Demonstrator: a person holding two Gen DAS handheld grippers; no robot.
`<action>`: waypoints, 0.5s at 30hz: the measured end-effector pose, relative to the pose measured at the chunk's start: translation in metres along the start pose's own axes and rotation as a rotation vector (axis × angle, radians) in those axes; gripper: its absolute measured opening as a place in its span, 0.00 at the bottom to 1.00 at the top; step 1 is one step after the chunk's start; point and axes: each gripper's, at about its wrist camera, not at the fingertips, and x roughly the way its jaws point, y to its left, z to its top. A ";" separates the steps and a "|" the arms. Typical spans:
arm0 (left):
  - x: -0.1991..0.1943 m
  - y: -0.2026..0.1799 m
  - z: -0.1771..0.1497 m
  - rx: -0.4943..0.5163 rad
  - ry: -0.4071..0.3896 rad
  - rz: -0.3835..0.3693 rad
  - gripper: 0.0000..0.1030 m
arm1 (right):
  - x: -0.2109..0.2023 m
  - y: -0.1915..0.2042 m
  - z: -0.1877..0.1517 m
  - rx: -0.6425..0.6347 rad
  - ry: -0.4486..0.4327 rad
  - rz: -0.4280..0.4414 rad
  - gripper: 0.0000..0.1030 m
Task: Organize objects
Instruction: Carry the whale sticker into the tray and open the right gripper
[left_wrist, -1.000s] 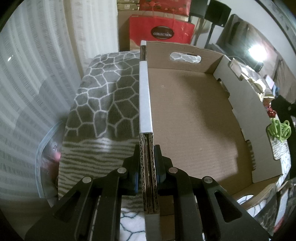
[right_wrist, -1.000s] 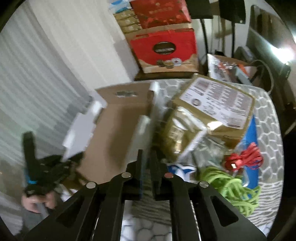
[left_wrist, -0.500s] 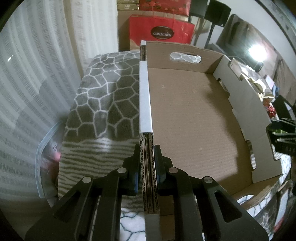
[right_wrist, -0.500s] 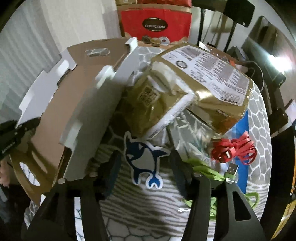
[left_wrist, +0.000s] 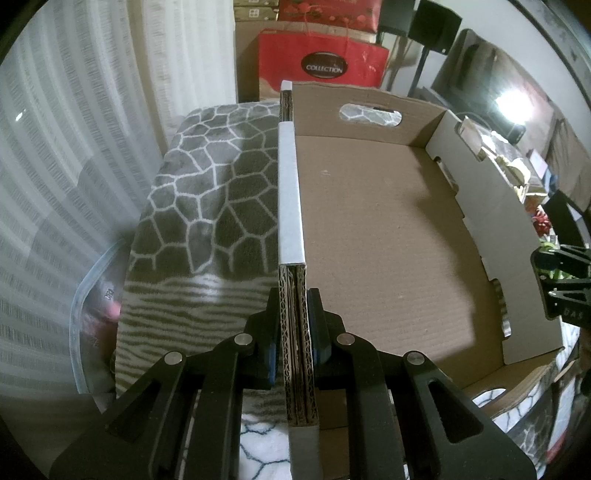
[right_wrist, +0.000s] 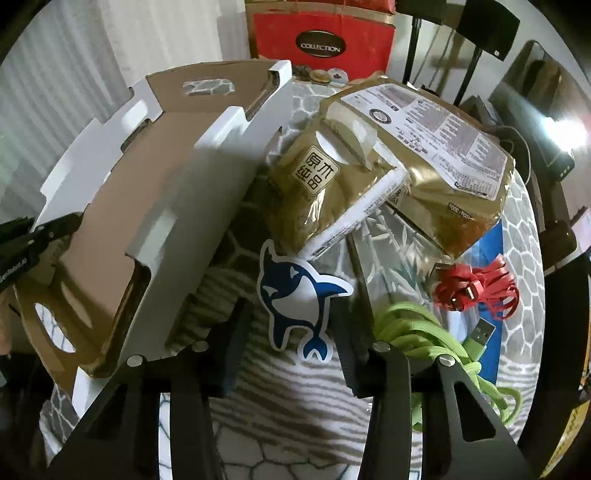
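Observation:
An empty cardboard box (left_wrist: 388, 240) with white outer walls sits on a grey patterned blanket (left_wrist: 207, 206). My left gripper (left_wrist: 293, 325) is shut on the box's near side wall (left_wrist: 291, 192), with a pad on each face. In the right wrist view the same box (right_wrist: 110, 221) lies at the left. A blue and white whale cutout (right_wrist: 291, 295) lies flat on the blanket. My right gripper (right_wrist: 291, 332) points down over it, and its jaws are closing with the whale's lower half between the fingers. The pads do not press on it.
Two gold tissue packs (right_wrist: 325, 192) (right_wrist: 443, 147) are stacked behind the whale. A red cable (right_wrist: 476, 291) and a green cable (right_wrist: 424, 332) lie at the right, over something blue (right_wrist: 491, 258). A red bag (right_wrist: 321, 40) stands at the back. A clear plastic bin (left_wrist: 92, 314) sits left of the blanket.
My right gripper has opened from shut and dropped toward the whale cutout, which now lies between its fingers; the fingers have since narrowed a little. The left gripper and the box have not moved.

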 end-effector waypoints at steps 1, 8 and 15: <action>0.000 0.000 0.000 0.000 0.000 0.000 0.11 | 0.000 0.001 0.001 0.001 0.001 -0.002 0.46; 0.000 0.000 0.000 -0.002 0.000 0.001 0.11 | 0.002 0.004 0.006 -0.016 -0.009 -0.014 0.40; 0.000 0.000 0.000 -0.002 0.000 0.003 0.11 | -0.025 -0.003 0.005 0.026 -0.058 0.018 0.40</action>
